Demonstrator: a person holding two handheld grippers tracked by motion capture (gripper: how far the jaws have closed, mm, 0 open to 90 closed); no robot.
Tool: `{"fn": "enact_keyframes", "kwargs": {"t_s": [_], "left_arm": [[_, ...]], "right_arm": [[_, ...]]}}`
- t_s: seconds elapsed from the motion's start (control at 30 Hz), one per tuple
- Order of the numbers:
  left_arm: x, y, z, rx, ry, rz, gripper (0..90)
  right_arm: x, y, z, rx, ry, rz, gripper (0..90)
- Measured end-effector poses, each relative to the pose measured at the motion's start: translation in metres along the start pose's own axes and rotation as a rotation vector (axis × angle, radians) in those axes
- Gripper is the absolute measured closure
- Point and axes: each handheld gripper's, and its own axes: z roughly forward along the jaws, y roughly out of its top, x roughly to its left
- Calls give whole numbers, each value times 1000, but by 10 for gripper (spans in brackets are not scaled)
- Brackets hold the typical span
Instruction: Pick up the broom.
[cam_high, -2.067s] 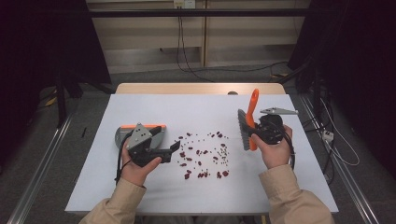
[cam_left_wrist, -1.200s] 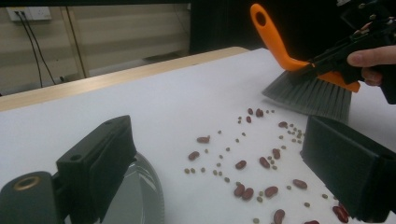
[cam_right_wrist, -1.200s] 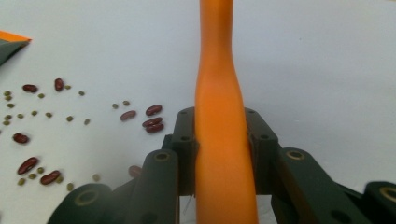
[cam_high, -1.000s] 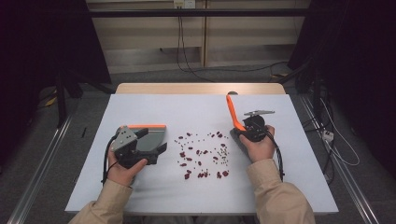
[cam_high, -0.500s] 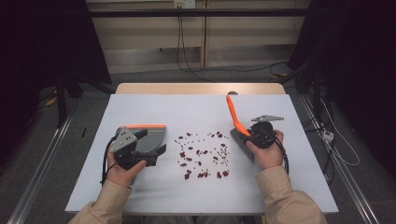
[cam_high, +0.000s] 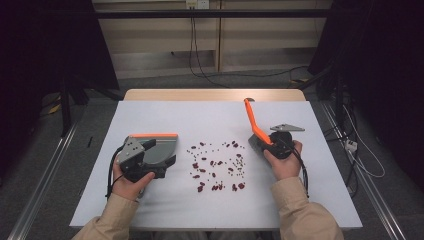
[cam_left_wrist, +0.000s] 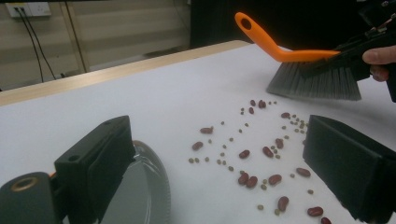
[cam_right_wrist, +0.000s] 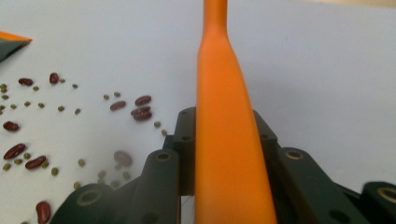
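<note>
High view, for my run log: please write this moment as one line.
left gripper: shut on dustpan | right gripper: shut on brush | beans: scattered between them on table

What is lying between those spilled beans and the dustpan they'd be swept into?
Nothing visible: only bare white table separates the scattered beans from the dustpan. The brush sits on their far side.

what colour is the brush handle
Orange brush handle, above grey bristles; the left gripper view shows it best.
</note>
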Motion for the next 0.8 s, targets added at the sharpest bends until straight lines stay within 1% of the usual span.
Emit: {"fn": "enact_keyframes", "kwargs": {"t_s": [0.1,0.13,0.2,0.27,0.3,0.33,0.37,0.4,0.5,0.53,0.63,0.67,0.73,0.77,0.8], "left_arm": [[0,-1,-1,0,3,-1,85],[0,-1,-1,3,4,0,85],[1,-2,-1,4,3,3,85],[1,-2,-1,7,3,5,86],[0,-3,-1,7,3,-1,86],[0,-3,-1,6,4,-3,85],[0,-3,-1,7,3,-3,85],[0,-2,-1,6,2,0,85],[-1,-2,0,5,0,4,86],[-1,-2,0,4,-1,0,86],[-1,-2,1,8,-1,4,86],[-1,-2,0,9,-1,4,86],[0,-2,0,9,-2,3,86],[0,-3,0,8,-1,1,86],[0,-2,0,8,0,1,86]], "right_arm": [[2,4,2,-30,4,9,716],[3,4,4,-29,3,1,716],[5,1,8,-7,-2,-15,715],[7,-1,10,14,15,-33,712],[8,-1,10,28,23,-29,708],[9,-1,9,31,16,-34,693],[10,1,8,32,13,-40,632],[10,2,7,26,12,-28,606],[8,11,4,40,11,-21,604],[6,13,5,47,8,-21,607],[3,16,9,113,3,-4,688],[2,16,9,115,-3,-6,706],[2,17,9,127,6,7,710],[3,18,9,130,-3,3,712],[3,18,10,128,-2,1,712]]}}
